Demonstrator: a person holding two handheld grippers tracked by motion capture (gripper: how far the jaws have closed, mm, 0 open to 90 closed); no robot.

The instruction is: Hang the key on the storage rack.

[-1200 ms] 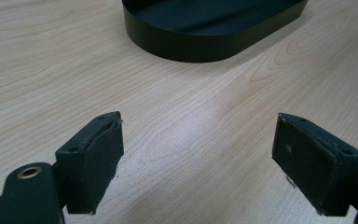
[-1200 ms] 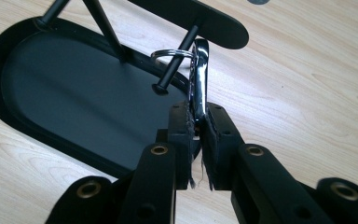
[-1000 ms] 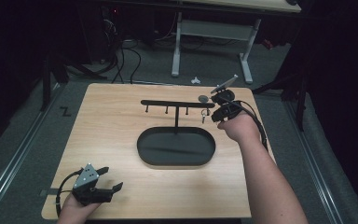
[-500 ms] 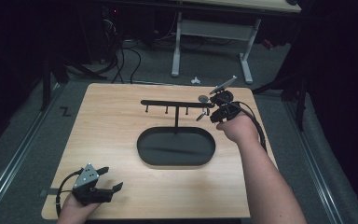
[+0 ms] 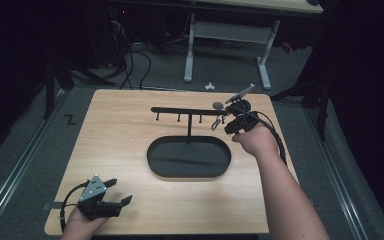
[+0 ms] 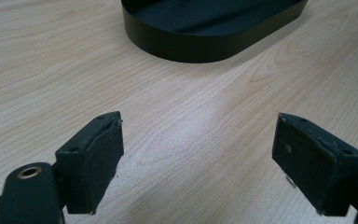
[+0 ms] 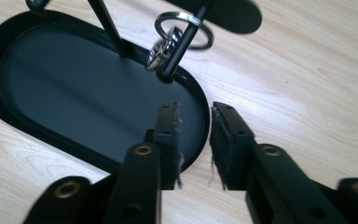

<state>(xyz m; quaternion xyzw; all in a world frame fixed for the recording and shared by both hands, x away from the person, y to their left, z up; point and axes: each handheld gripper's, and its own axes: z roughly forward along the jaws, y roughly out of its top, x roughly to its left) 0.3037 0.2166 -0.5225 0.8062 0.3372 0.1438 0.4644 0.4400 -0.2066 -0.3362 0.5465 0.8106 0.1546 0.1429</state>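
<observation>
While the left gripper (image 5: 114, 194) rests wide open at the table's (image 5: 120, 135) near edge, bare wood separates it from the tray (image 6: 205, 44); beyond, the right gripper (image 7: 195, 122), jaws narrowly apart and empty, hovers just short of the ring (image 7: 184, 29) on the rack's (image 5: 180, 111) end peg

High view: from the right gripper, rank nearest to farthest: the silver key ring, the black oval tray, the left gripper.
From the right gripper:
1. Silver key ring, hanging beside it at the rack's right end.
2. Black oval tray, table centre.
3. Left gripper, near-left corner.
</observation>
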